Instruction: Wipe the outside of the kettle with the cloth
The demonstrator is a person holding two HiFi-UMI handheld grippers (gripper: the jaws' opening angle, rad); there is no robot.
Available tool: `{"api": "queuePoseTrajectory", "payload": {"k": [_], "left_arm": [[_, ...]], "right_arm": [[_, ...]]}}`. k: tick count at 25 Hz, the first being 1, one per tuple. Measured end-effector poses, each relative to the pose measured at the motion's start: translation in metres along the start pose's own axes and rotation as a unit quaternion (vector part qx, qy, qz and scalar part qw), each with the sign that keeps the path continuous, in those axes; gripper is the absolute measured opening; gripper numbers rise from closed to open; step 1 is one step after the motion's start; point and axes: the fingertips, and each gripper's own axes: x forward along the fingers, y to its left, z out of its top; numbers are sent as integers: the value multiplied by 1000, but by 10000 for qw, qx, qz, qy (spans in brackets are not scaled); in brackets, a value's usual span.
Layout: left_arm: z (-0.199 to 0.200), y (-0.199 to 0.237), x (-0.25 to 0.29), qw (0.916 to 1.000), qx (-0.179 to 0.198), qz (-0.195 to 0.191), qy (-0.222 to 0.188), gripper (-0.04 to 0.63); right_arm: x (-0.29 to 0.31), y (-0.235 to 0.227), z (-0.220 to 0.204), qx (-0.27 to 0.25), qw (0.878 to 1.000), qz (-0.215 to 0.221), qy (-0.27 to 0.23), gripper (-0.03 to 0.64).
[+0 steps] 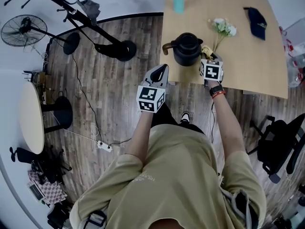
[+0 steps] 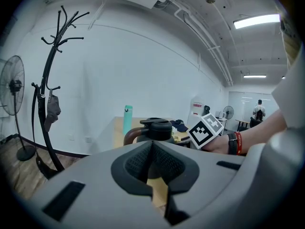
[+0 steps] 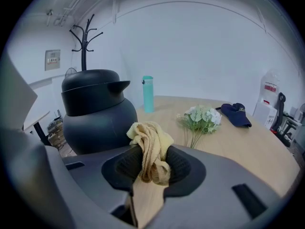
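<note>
kettle (image 1: 187, 49) upright near the front edge of the desk (image 1: 248, 56), yellow cloth (image 3: 150, 147) pinched in the right tongs (image 3: 151, 165) just beside its right wall, left tongs (image 2: 152, 163) closed on nothing, off the desk; probably the start of wiping, next pressing the cloth to the wall and rubbing around.

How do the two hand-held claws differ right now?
The right gripper has its jaws clamped on a yellow cloth. The left gripper has its jaws shut on nothing. The right gripper is over the table, close beside the kettle. The left gripper is farther from it, near the table's corner. Both carry a marker cube.
</note>
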Motion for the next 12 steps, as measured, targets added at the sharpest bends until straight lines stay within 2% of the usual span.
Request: {"api": "queuePoseTrajectory", "payload": {"k": [8, 12], "left_arm": [[-3, 0, -8, 10000, -46, -68, -35, 21], [-2, 1, -15, 9999, -34, -93, -75, 21]], "right_arm": [[-32, 12, -22, 303, 9995, -70, -1, 139], [-57, 34, -45, 523, 9985, 98, 108, 140]]}}
